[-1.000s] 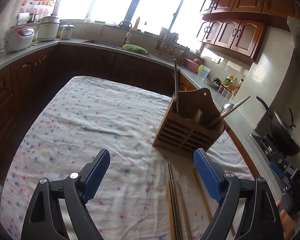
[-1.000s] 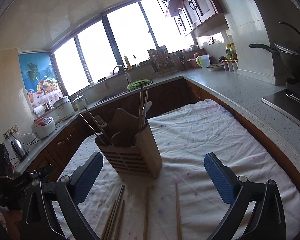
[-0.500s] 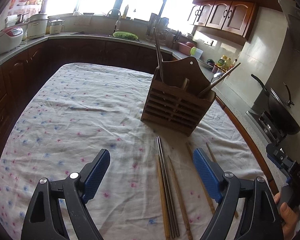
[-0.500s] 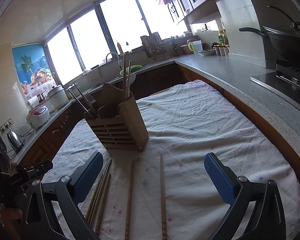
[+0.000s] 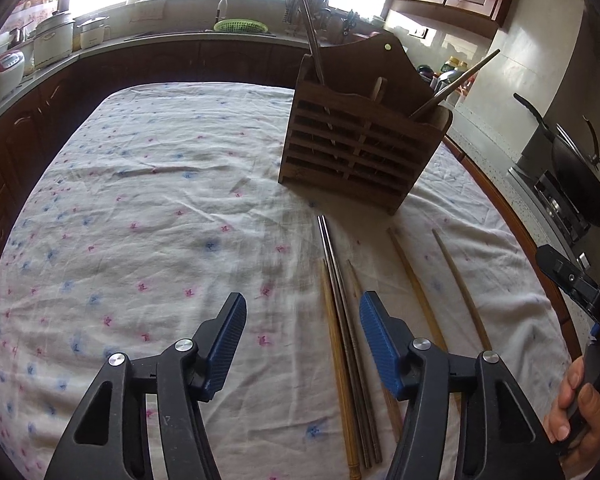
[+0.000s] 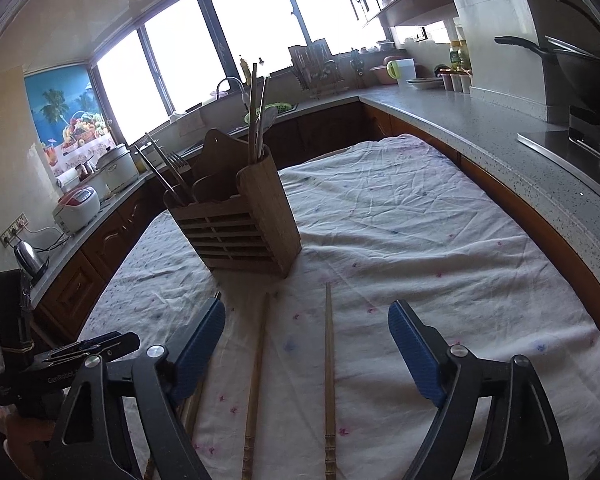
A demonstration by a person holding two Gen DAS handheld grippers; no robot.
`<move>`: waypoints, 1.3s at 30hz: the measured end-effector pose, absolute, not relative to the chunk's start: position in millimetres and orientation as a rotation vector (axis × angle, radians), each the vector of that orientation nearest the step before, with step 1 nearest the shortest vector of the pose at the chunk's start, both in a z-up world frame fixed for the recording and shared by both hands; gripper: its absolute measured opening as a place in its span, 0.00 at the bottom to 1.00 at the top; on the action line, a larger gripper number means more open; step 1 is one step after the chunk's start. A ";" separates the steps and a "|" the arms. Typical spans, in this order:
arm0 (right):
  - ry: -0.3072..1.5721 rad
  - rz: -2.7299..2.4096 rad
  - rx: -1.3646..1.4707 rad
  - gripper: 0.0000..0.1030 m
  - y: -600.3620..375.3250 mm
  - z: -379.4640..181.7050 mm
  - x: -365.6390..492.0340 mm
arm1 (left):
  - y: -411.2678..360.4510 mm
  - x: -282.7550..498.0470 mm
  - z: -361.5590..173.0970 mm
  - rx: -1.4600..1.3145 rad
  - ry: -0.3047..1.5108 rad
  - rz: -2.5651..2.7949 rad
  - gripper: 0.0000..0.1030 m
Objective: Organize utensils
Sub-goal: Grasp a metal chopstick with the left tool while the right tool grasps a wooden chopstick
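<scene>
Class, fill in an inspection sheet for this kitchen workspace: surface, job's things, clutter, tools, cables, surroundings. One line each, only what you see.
Surface: table under a flowered white cloth, wrinkled.
Job's things: wooden utensil holder upright on the cloth, already holding a fork, a spoon and some chopsticks; metal chopsticks and wooden chopsticks lying loose in front of it.
Clutter: nothing seen on the cloth besides these.
Tools: left tool open, empty, beside the metal pair; right tool open, empty, straddling two wooden chopsticks.
Cables: a cord by the kettle on the counter.
Surroundings: rice cooker, sink with green basket, wok on the stove, windows.
</scene>
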State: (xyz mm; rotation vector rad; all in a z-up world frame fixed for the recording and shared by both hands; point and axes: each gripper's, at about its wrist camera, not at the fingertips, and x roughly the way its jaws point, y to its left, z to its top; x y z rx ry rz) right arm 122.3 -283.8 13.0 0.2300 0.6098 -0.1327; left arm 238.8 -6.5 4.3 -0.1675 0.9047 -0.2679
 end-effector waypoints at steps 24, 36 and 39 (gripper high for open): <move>0.836 -0.067 0.198 0.28 -266.2 -43.4 179.0 | -40.7 296.2 -45.0 -0.106 1.008 -0.291 0.26; 0.898 -0.027 0.123 0.25 -241.9 -58.7 217.4 | -49.0 300.9 -44.0 -0.001 1.020 -0.303 0.21; 0.915 -0.032 0.088 0.25 -236.3 -65.9 227.9 | -58.8 301.5 -45.2 0.045 1.005 -0.286 0.18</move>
